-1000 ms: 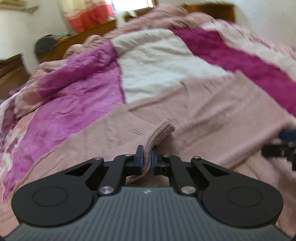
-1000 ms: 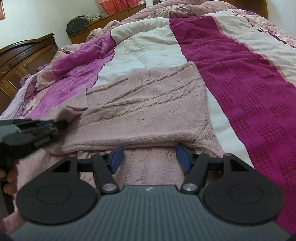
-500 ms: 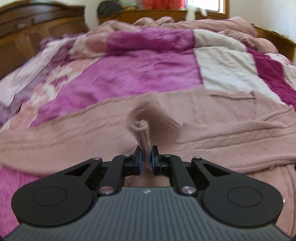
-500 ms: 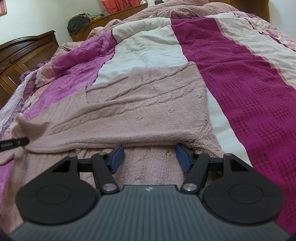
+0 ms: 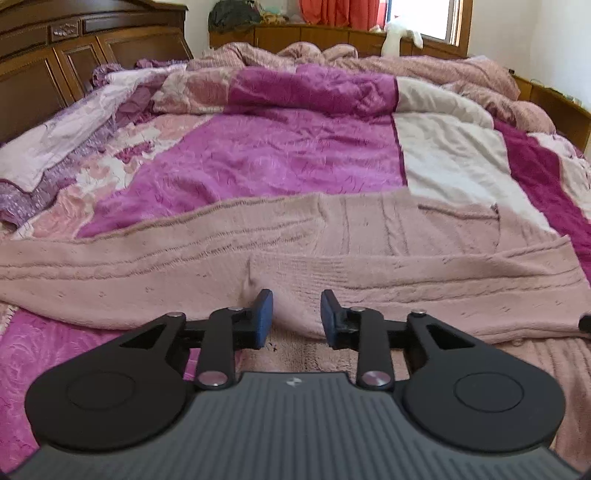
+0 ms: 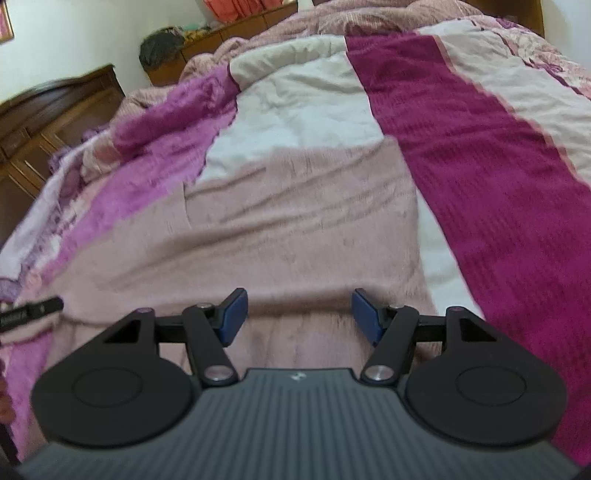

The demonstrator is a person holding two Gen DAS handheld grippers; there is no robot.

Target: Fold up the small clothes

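Left hand-held gripper (image 5: 296, 313): jaws opening, blue pads (image 5: 263, 318) a moderate gap apart. A soft ridge of the pink knitted sweater (image 5: 332, 258) lies between them, but neither pad presses on the cloth; nothing is held.

Right hand-held gripper (image 6: 298, 314): jaws stand wide, blue pads (image 6: 233, 314) well apart. Pink knit lies below and between them. No pad is seen pressing on it, and no cloth is lifted. The right wrist view is blurred.

The sweater lies spread on the bed, at its near end, just ahead of both grippers. In the left wrist view one long band of knit runs across the frame from left to right, with a folded layer lying over the lower layer nearest the fingers. Cable ribbing shows on the upper surface. At the left edge of the right wrist view a dark fingertip of the left gripper shows, low beside the sweater's edge; contact cannot be judged.

Beyond the sweater, the bedspread (image 5: 258, 147) runs in magenta, white and deep crimson bands. A rumpled pink blanket (image 5: 332, 55) is heaped at the far end.

Farthest: dark wooden cabinets (image 5: 48, 55) at left, a low wooden unit (image 5: 314, 35), orange curtains (image 5: 340, 11), and a window (image 5: 436, 18).
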